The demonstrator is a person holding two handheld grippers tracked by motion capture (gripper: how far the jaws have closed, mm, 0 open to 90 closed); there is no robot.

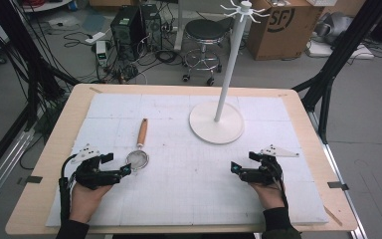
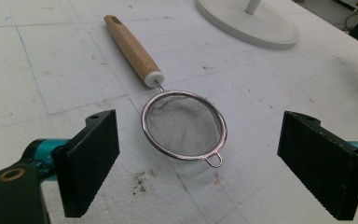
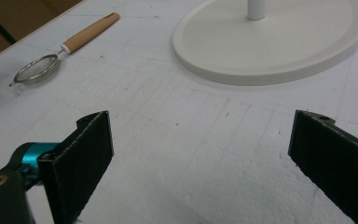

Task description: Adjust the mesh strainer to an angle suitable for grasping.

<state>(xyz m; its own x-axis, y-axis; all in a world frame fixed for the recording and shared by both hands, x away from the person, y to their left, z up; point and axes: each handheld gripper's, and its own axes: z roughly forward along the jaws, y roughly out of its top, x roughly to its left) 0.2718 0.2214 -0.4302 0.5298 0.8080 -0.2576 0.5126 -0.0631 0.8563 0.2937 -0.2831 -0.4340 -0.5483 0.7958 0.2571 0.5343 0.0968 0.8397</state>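
Observation:
A small metal mesh strainer (image 1: 138, 160) with a wooden handle (image 1: 142, 132) lies flat on the white foam mat, handle pointing away from me. In the left gripper view its bowl (image 2: 184, 125) lies just beyond and between the two black jaws. My left gripper (image 1: 125, 170) is open beside the strainer's bowl, nothing between its pads. My right gripper (image 1: 235, 168) is open over bare mat at the right, short of the white hook stand's round base (image 1: 216, 124). The right gripper view shows the strainer (image 3: 36, 70) far off and the base (image 3: 272, 37) ahead.
The stand's white pole (image 1: 231, 59) rises from the base to a ring of hooks (image 1: 243, 10). The mat (image 1: 189, 194) covers a wooden table (image 1: 35, 194). Beyond the table are a stool (image 1: 206, 37), a cardboard box (image 1: 283, 25), computers and cables on the floor.

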